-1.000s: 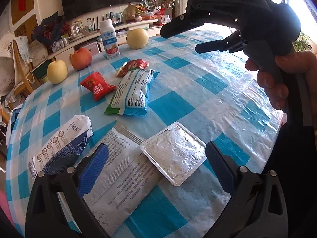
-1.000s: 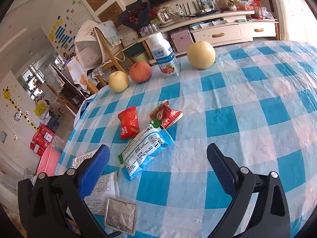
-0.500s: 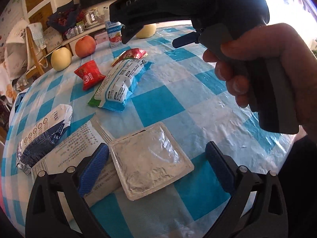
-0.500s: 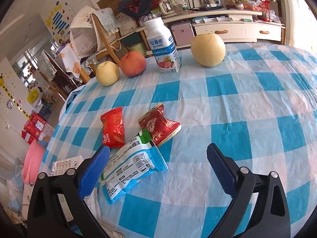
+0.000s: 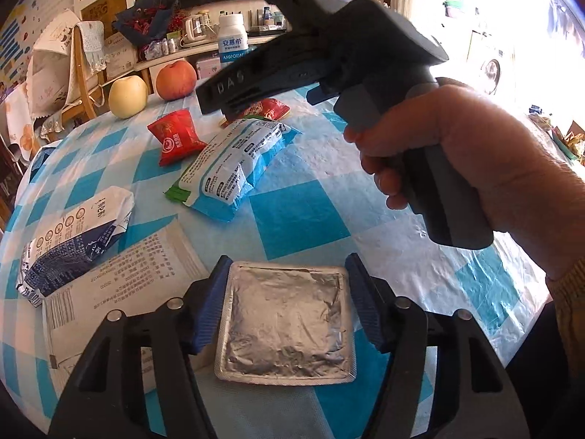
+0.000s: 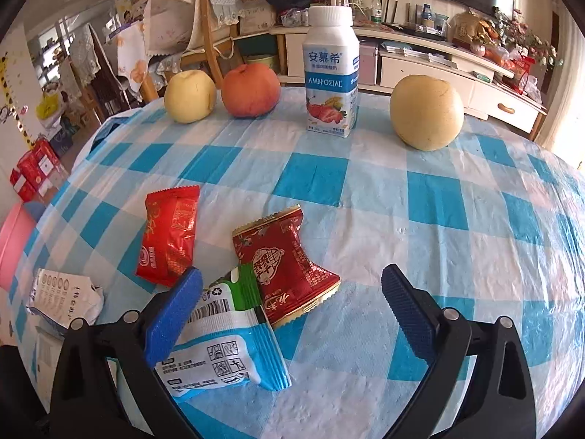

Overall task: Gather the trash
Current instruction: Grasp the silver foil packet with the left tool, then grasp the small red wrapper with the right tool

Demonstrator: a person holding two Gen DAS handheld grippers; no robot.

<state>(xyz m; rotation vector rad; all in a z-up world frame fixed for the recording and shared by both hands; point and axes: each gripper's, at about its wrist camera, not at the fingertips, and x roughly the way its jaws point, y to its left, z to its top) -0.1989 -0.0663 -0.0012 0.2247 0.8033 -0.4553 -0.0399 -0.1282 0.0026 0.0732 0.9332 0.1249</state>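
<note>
In the left wrist view my left gripper (image 5: pixel 287 303) is closed on a square silver foil packet (image 5: pixel 287 320), its blue pads against both side edges. A white printed wrapper (image 5: pixel 120 274) lies under its left side, a crumpled white-and-navy bag (image 5: pixel 76 237) further left. A blue-and-white snack bag (image 5: pixel 234 164) and two red wrappers (image 5: pixel 175 139) lie beyond. My right gripper (image 6: pixel 290 314) is open above the dark red wrapper (image 6: pixel 285 259) and the blue-and-white bag (image 6: pixel 223 347). The brighter red wrapper (image 6: pixel 168 234) lies to the left.
At the table's far edge stand a yellow apple (image 6: pixel 188 97), a red apple (image 6: pixel 250 89), a yogurt bottle (image 6: pixel 331 73) and a pear (image 6: pixel 426 111). A pink bin (image 6: pixel 11 245) is on the floor at left. The right gripper's body and the hand holding it (image 5: pixel 457 161) hang over the table.
My left gripper has moved forward and closed on the foil packet. My right gripper has moved forward and down over the red wrapper and snack bag.
</note>
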